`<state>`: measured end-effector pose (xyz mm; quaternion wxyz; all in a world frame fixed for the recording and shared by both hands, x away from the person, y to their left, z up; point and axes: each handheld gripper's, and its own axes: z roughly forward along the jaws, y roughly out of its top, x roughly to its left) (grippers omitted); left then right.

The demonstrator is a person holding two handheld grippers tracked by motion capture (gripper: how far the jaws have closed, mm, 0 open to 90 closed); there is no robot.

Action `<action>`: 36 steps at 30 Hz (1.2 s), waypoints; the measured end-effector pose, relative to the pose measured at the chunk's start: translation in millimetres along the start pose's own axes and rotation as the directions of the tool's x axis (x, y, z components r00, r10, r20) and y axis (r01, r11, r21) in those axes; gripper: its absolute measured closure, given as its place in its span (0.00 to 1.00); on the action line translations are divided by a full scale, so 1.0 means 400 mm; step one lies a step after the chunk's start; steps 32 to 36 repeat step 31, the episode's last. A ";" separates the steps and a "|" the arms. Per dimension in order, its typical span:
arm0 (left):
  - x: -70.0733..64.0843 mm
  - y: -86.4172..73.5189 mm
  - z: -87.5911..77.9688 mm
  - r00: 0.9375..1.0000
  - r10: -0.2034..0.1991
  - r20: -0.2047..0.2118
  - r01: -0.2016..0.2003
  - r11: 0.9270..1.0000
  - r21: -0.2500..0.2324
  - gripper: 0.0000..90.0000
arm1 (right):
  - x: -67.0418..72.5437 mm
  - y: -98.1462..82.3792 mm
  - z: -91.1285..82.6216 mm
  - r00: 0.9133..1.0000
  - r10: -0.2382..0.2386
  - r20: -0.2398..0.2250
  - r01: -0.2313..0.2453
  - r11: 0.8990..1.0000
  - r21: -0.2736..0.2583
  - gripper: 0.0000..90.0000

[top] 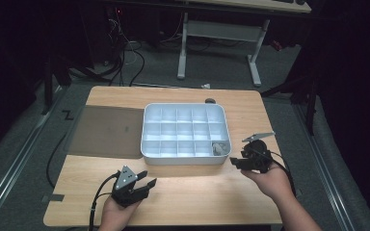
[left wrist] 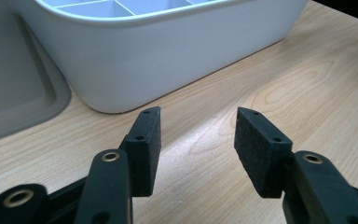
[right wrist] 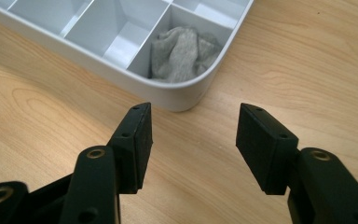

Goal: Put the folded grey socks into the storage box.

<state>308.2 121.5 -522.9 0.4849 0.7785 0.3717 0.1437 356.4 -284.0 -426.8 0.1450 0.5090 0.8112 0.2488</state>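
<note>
- A white plastic tray with many small square boxes (top: pixel 146 126) sits in the middle of the light wooden table (top: pixel 183 190).
- A flat grey lid (top: pixel 107 131) lies on the table at the tray's 9 o'clock side, touching it. It is likely off so that things can go into the boxes.
- A small crumpled grey cloth, maybe a sock (right wrist: pixel 182 51), lies in the tray's corner box, at about 4 o'clock from the tray's middle in the high view (top: pixel 218 147). It is bunched up, so it fits inside its little walls.
- All the other boxes that can be seen look bare.
- The right gripper (right wrist: pixel 193 135) is just outside that corner, at the tray's 4 o'clock. Its black jaws stand wide apart with nothing between them. It touches neither the cloth nor the tray.
- It points at the corner box, so it seems the cloth belongs there and the hand is done with it.
- In the high view the right gripper (top: pixel 237 163) sits in a hand that comes in from 5 o'clock.
- The left gripper (top: pixel 148 185) waits near the table's 6 o'clock edge, at about 7 o'clock from the tray. Its jaws are wide too, and they hold nothing.
- In the left gripper view, its pads (left wrist: pixel 144 151) hang just over bare wood, pointing at the tray's white side wall (left wrist: pixel 168 56). It looks like it is resting out of the way while the other hand works.
- A small dark thing (top: pixel 210 101) lies past the tray at 12 o'clock. It is too small to tell what it is.
</note>
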 end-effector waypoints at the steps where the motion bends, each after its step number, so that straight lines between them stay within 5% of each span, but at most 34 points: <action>1: -0.001 0.000 0.000 1.000 0.001 -0.002 -0.001 1.000 0.000 0.57 | 0.001 -0.014 0.004 1.000 -0.003 -0.001 0.003 1.000 -0.018 0.51; 8: -0.008 -0.005 0.007 1.000 0.009 -0.022 -0.009 1.000 0.015 0.56 | 0.007 -0.117 0.047 1.000 -0.002 0.026 0.006 0.992 -0.129 0.47; 16: -0.017 -0.010 0.010 0.999 0.023 -0.033 -0.022 0.999 0.023 0.52 | 0.057 -0.231 0.092 0.999 -0.027 0.029 0.034 0.963 -0.269 0.38; 19: -0.018 -0.011 0.013 0.999 0.029 -0.029 -0.029 0.999 0.023 0.48 | 0.071 -0.259 0.092 0.999 0.009 0.033 0.001 0.955 -0.298 0.35; 20: -0.019 -0.010 0.012 0.999 0.032 -0.030 -0.031 0.999 0.022 0.46 | 0.077 -0.277 0.088 0.999 0.033 0.024 -0.023 0.942 -0.336 0.34; 22: -0.020 -0.008 0.009 0.999 0.036 -0.031 -0.035 0.999 0.016 0.44 | 0.086 -0.314 0.083 0.996 0.088 0.027 -0.067 0.898 -0.435 0.39; 23: -0.022 -0.006 0.008 0.999 0.038 -0.028 -0.038 0.999 0.011 0.43 | 0.087 -0.319 0.084 0.997 0.081 0.006 -0.071 0.901 -0.428 0.38; 24: -0.023 -0.005 0.007 0.998 0.045 -0.032 -0.045 0.999 0.012 0.43 | 0.087 -0.320 0.085 0.998 0.054 -0.012 -0.054 0.919 -0.391 0.37; 27: -0.021 -0.004 0.006 0.998 0.047 -0.039 -0.045 0.999 0.030 0.41 | 0.073 -0.329 0.079 0.995 0.099 -0.022 -0.100 0.907 -0.409 0.37; 36: -0.017 -0.003 0.005 0.997 0.054 -0.049 -0.052 0.997 0.052 0.40 | 0.067 -0.331 0.071 0.995 0.099 0.001 -0.090 0.904 -0.417 0.35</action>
